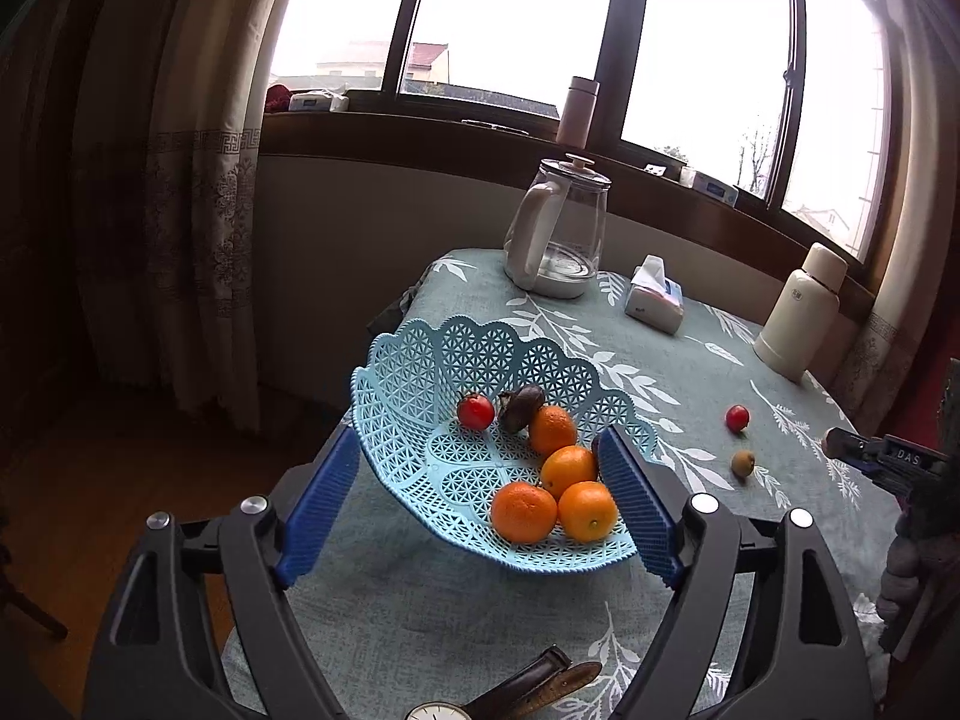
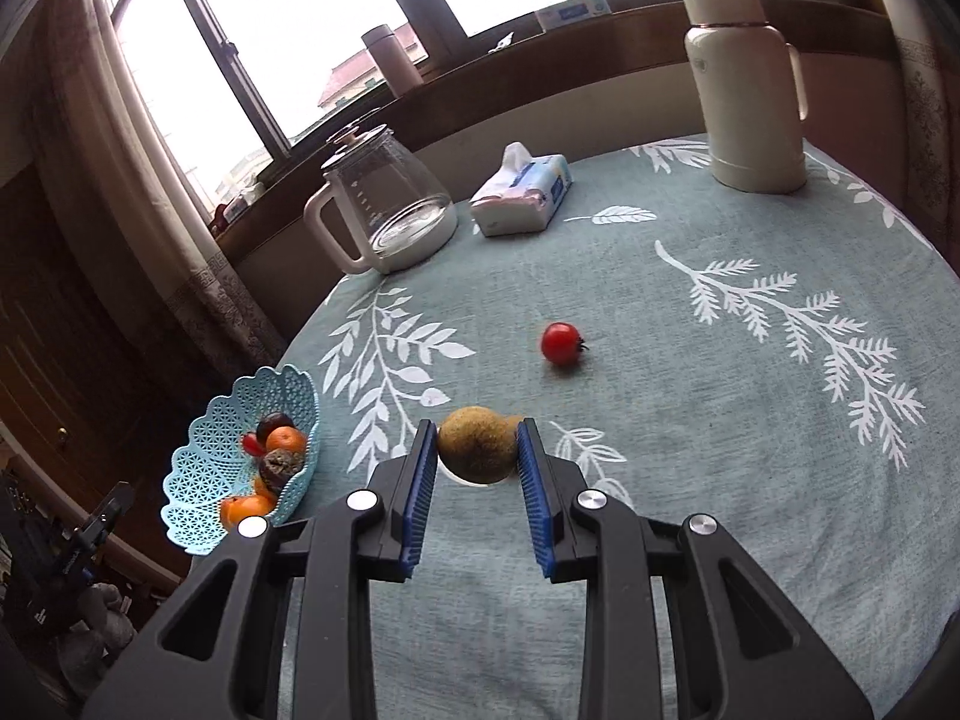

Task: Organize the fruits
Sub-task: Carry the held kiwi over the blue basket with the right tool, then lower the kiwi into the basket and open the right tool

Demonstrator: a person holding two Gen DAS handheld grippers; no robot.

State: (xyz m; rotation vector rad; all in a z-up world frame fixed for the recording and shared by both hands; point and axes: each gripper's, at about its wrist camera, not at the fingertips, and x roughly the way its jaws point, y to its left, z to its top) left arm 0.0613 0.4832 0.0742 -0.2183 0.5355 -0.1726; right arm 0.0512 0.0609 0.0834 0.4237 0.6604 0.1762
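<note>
I am closing my right tongs [image 2: 477, 450] around the brown fruit [image 2: 477, 445] on the bench [image 2: 720, 420]; my left tongs [image 1: 480, 504] are gaping, straddling the basket [image 1: 420, 360]. Squeezing off-centre could roll it away.

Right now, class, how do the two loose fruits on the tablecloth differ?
The red tomato is glossy and bright; the brown fruit is dull and speckled. The red tomato lies free, farther off; the brown fruit sits between the right claw's pads. Both are small, round and outside the blue basket.
</note>
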